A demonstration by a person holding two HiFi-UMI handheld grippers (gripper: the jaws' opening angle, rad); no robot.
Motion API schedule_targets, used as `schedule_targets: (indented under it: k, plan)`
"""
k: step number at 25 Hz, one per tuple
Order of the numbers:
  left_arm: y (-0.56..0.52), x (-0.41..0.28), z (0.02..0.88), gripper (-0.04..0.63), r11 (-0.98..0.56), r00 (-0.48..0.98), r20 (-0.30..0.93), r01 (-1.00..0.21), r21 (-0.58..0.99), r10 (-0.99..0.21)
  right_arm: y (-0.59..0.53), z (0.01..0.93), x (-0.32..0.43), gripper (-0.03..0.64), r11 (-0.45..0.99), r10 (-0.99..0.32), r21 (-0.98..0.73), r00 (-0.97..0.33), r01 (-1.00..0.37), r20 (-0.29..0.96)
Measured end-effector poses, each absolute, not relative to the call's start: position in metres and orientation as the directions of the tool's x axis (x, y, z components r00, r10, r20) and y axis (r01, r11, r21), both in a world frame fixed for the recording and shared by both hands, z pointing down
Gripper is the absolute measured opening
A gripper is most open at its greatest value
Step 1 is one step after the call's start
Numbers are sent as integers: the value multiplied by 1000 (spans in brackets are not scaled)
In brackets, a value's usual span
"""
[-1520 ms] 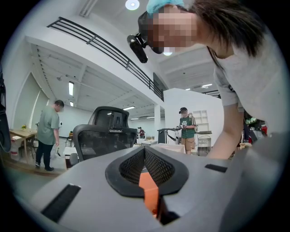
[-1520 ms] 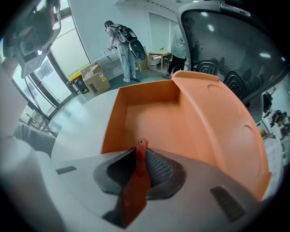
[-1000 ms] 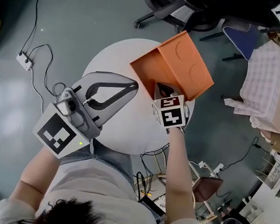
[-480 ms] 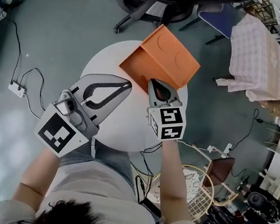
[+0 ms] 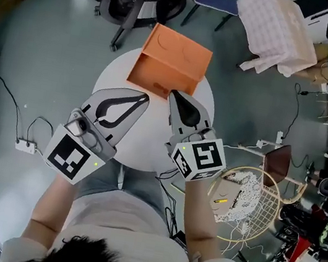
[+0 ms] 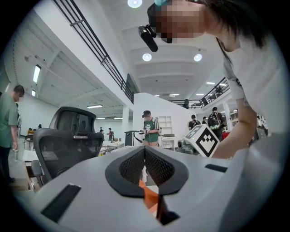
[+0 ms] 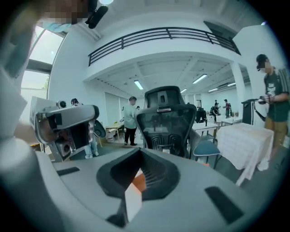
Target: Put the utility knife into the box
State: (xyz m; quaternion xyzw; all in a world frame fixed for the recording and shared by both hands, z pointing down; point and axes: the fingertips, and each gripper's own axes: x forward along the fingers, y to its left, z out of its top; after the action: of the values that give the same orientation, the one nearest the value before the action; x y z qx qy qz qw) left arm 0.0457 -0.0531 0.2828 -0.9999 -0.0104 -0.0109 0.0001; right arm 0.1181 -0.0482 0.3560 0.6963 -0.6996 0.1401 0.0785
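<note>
Hovering over the round white table (image 5: 150,140), the left gripper (image 5: 145,97) has its jaws pressed together on nothing. Just right of it, the right gripper (image 5: 173,94) is likewise closed and empty, its tips near the orange box (image 5: 179,53) at the table's far edge. The utility knife cannot be made out.

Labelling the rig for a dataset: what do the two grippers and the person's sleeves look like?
Left gripper and right gripper: light grey shells, black ridged pads inside the jaws. Each carries a white cube with black square markers. The person wears a pale short-sleeved T-shirt.
</note>
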Motion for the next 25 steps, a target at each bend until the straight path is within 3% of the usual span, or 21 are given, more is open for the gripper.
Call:
schedule_targets:
  k: [14, 25]
  plan:
    - [-3, 37, 257, 9, -971, 971, -7, 239, -30, 239, 21, 260, 70, 8, -127, -991, -67, 123, -990, 60]
    - [39, 23, 233, 9, -937, 937, -40, 344, -62, 347, 70, 226, 33, 8, -183, -983, -36, 184, -982, -22]
